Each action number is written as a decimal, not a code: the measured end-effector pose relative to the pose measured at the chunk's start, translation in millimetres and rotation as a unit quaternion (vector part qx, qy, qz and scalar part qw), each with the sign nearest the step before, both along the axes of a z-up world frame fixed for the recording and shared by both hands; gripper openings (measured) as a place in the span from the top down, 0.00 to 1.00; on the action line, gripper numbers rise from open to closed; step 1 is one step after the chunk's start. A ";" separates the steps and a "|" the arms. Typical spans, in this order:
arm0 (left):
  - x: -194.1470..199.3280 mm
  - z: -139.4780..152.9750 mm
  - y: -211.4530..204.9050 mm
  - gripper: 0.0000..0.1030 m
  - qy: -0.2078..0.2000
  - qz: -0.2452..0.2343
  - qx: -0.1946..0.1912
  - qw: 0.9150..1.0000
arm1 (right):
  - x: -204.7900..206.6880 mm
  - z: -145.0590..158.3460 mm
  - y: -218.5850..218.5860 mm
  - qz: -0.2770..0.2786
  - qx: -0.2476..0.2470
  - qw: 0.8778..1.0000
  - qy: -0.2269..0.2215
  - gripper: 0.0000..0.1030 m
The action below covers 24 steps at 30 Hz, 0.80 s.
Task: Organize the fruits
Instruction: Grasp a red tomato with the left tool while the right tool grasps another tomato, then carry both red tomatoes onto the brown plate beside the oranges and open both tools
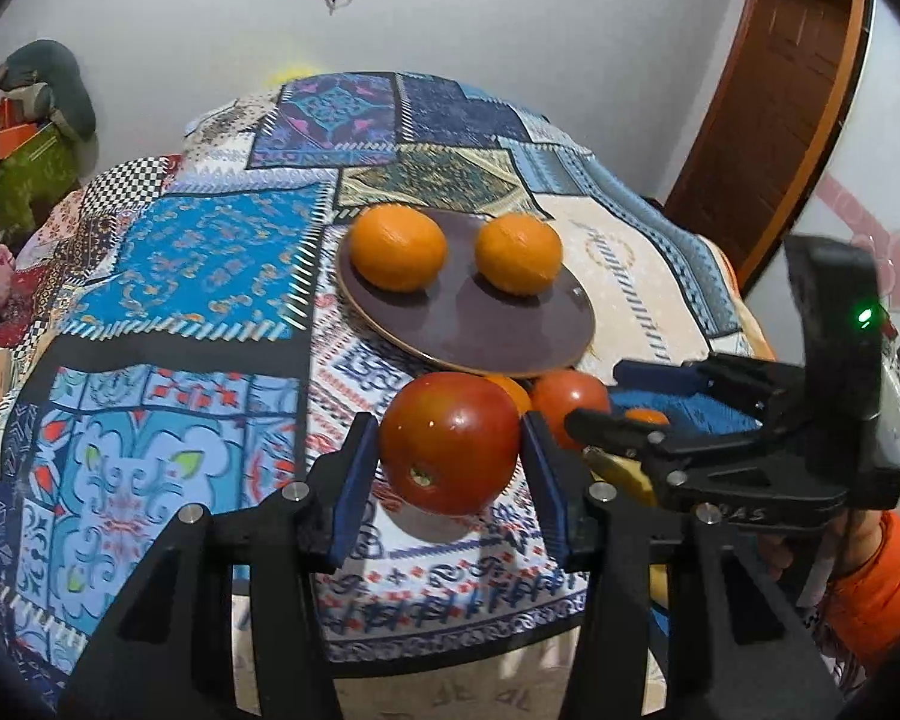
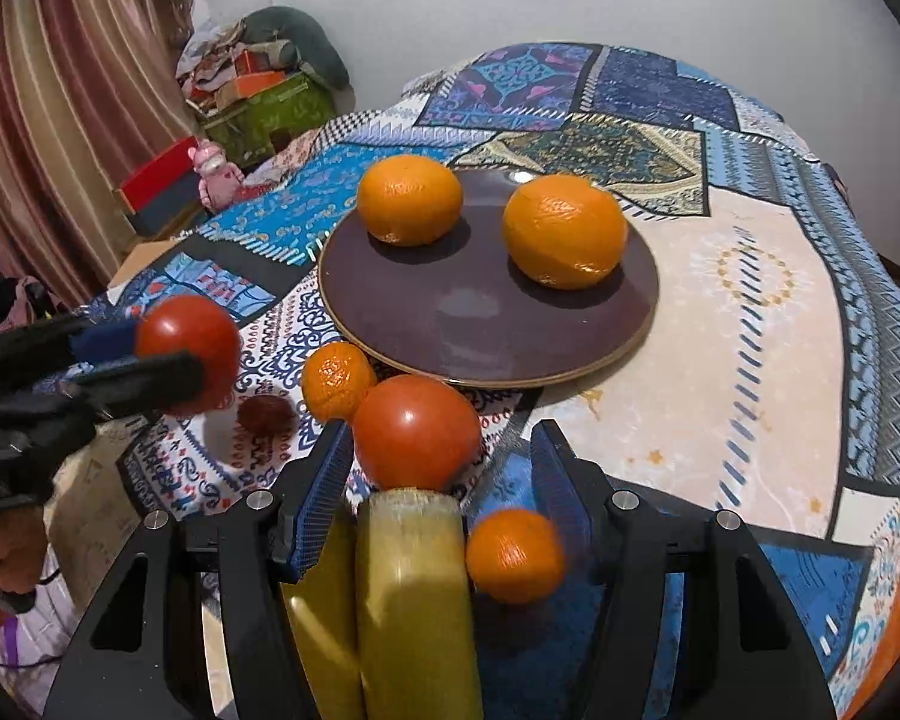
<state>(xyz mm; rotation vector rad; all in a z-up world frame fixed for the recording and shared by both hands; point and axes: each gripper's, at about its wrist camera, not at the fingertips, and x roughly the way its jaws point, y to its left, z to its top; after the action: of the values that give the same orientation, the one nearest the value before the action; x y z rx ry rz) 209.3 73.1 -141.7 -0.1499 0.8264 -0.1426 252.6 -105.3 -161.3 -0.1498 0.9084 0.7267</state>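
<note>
My left gripper (image 1: pixel 450 438) is shut on a red tomato (image 1: pixel 447 444), its blue pads pressed on both sides, and holds it just above the cloth. In the right wrist view the same tomato (image 2: pixel 189 342) hangs at the left over its shadow. My right gripper (image 2: pixel 441 444) stands open low over a second tomato (image 2: pixel 417 429), yellow bananas (image 2: pixel 411 600) and a small mandarin (image 2: pixel 513 555); its pads grip none of them. Another mandarin (image 2: pixel 336 381) lies beside the dark plate (image 2: pixel 486 330). Two oranges (image 2: pixel 408 198) (image 2: pixel 564 231) sit on that plate.
A patchwork cloth (image 1: pixel 210 252) covers the round table. Boxes and clutter (image 2: pixel 252 96) stand by the wall and curtain at the left. A wooden door (image 1: pixel 768 120) is at the right. A hand in an orange sleeve (image 1: pixel 882 588) holds the right gripper.
</note>
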 end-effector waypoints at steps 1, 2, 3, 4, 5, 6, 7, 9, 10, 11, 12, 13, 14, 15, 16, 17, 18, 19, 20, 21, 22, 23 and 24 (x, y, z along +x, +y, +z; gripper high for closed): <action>1.5 0.5 2.2 0.54 0.000 0.002 -0.001 1.000 | 0.2 -2.1 2.3 0.002 -0.002 1.000 0.004 0.43; 2.0 0.9 5.2 0.54 -0.001 0.006 -0.001 1.000 | 0.4 -4.3 4.3 0.005 -0.003 1.000 0.009 0.43; 2.7 0.8 7.0 0.54 -0.002 0.006 -0.002 1.000 | 0.6 -6.3 5.9 0.006 -0.004 1.000 0.013 0.43; 2.2 0.3 8.4 0.54 -0.002 0.007 -0.003 1.000 | 0.6 -8.2 6.9 0.005 -0.006 1.000 0.015 0.44; 2.4 -0.2 9.6 0.54 -0.002 0.007 -0.005 1.000 | 1.8 -8.9 7.7 0.003 -0.005 1.000 0.017 0.44; 2.8 -0.9 11.0 0.54 -0.002 0.008 -0.006 1.000 | 3.4 -9.8 8.6 0.001 -0.004 1.000 0.021 0.44; 3.5 -1.8 12.1 0.54 -0.001 0.009 -0.006 1.000 | 4.6 -11.0 9.0 0.002 -0.001 1.000 0.027 0.45; 3.6 -2.8 12.0 0.54 -0.001 0.009 -0.007 1.000 | 6.1 -12.6 9.9 0.003 0.002 0.999 0.036 0.46; 4.0 -3.2 12.3 0.54 0.000 0.008 -0.009 1.000 | 6.3 -12.9 9.9 0.005 0.002 0.999 0.038 0.47; 3.8 -3.3 11.7 0.54 0.000 0.008 -0.009 1.000 | 6.3 -12.8 10.2 0.006 0.002 0.999 0.039 0.48; 3.4 -3.6 10.7 0.54 -0.001 0.007 -0.009 1.000 | 6.1 -12.8 10.8 0.006 -0.002 0.999 0.037 0.55; 3.4 -3.7 10.3 0.54 -0.001 0.007 -0.009 1.000 | 5.2 -12.6 11.0 0.007 -0.004 0.999 0.035 0.55; 3.5 -3.6 9.9 0.54 -0.001 0.007 -0.008 1.000 | 4.7 -12.0 10.9 0.006 -0.004 0.999 0.034 0.55; 3.3 -3.4 9.3 0.54 -0.001 0.007 -0.007 1.000 | 4.1 -11.3 12.4 0.004 -0.004 0.999 0.033 0.55; 3.3 -3.2 9.2 0.54 -0.002 0.006 -0.007 1.000 | 2.4 -9.8 11.8 0.003 -0.004 1.000 0.028 0.55; 2.8 -3.0 8.7 0.54 -0.002 0.007 -0.006 1.000 | 1.0 -7.8 10.8 0.001 -0.001 1.000 0.023 0.55; 2.9 -2.4 8.4 0.54 -0.003 0.007 -0.006 1.000 | 1.6 -5.9 10.4 -0.001 0.001 1.000 0.020 0.55; 3.1 -1.6 8.3 0.54 -0.003 0.006 -0.006 1.000 | 0.8 -3.3 8.9 -0.002 0.004 1.000 0.015 0.55; 2.9 -0.7 8.3 0.54 -0.005 0.006 -0.005 1.000 | 1.1 -1.1 7.6 -0.003 0.007 1.000 0.013 0.55; 3.3 0.6 8.2 0.54 -0.006 0.007 -0.003 1.000 | 0.8 2.2 5.6 -0.004 0.011 1.000 0.010 0.55; 4.1 1.9 8.5 0.54 -0.008 0.008 -0.003 1.000 | 0.9 5.6 3.6 -0.005 0.016 1.000 0.008 0.55; 5.1 3.6 9.0 0.54 -0.009 0.009 -0.004 1.000 | 1.6 8.4 2.3 -0.006 0.018 1.000 0.006 0.55; 6.4 5.1 9.6 0.54 -0.010 0.010 -0.006 1.000 | 1.6 11.7 0.3 -0.007 0.021 1.000 0.002 0.55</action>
<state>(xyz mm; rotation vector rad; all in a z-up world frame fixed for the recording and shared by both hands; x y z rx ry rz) 215.8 82.7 -136.6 -0.1675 0.8039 -0.1289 254.2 -105.0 -149.6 -0.1037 0.8955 0.7323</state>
